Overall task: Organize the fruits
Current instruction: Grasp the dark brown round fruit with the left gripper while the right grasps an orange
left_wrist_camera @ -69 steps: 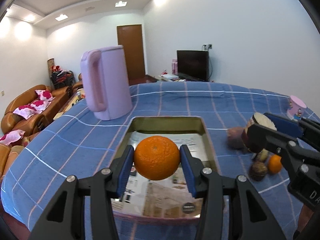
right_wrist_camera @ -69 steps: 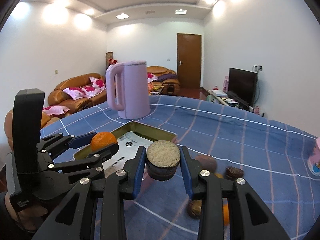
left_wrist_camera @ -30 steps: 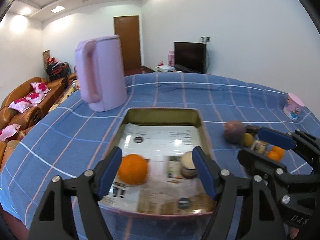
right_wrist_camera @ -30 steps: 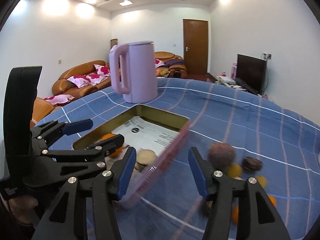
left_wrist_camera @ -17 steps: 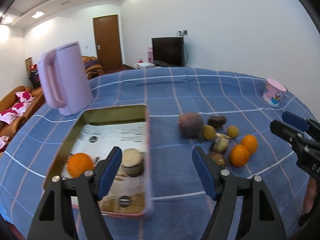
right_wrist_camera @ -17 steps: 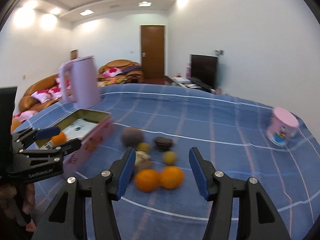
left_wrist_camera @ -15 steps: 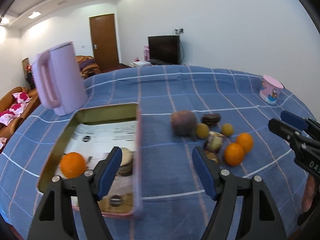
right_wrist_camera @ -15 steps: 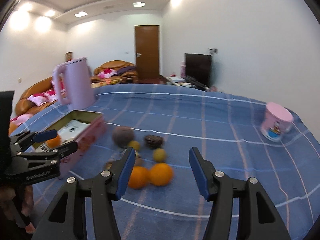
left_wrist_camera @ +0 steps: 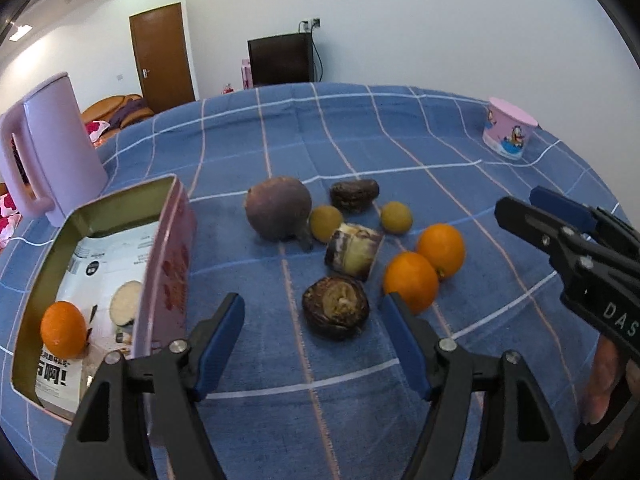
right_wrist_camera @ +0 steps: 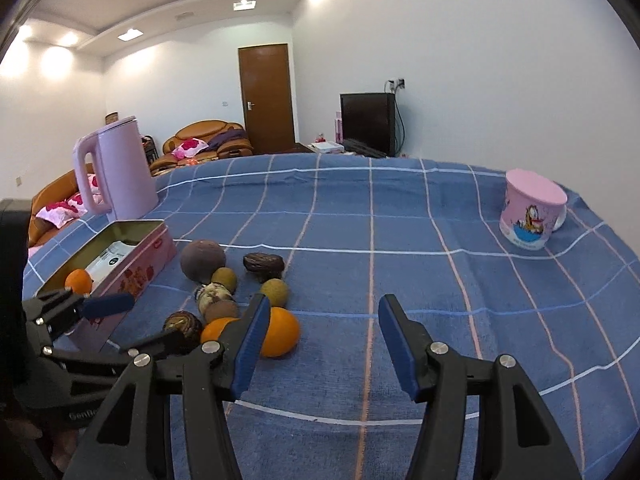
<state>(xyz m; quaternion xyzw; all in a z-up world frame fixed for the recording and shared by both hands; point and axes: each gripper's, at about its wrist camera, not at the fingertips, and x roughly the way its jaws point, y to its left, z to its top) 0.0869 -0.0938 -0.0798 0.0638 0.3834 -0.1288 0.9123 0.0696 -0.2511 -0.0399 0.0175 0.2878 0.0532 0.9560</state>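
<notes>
- While both claws hang over the blue checked cloth (left_wrist_camera: 400, 152), the left gripper (left_wrist_camera: 316, 322) has just been closing a little, but its jaws are apart and hold nothing.
- A dark brown round fruit (left_wrist_camera: 335, 307) sits on the cloth in the gap between its blue pads, and they do not touch it.
- The right gripper (right_wrist_camera: 320, 322) is open too, with only bare cloth between its jaws.
- 2 oranges (left_wrist_camera: 426, 264) lie side by side, touching, just beside the brown fruit.
- A big purple fruit (left_wrist_camera: 278, 207), 2 small yellow-green ones and a cut chunk lie close by.
- The pink tin (left_wrist_camera: 168, 248) holds 1 orange (left_wrist_camera: 64, 329) and a cut piece with a white top.
- A pink kettle (left_wrist_camera: 52, 140) stands behind the tin.
- A pink cup (right_wrist_camera: 530, 208) stands far off to the right.
</notes>
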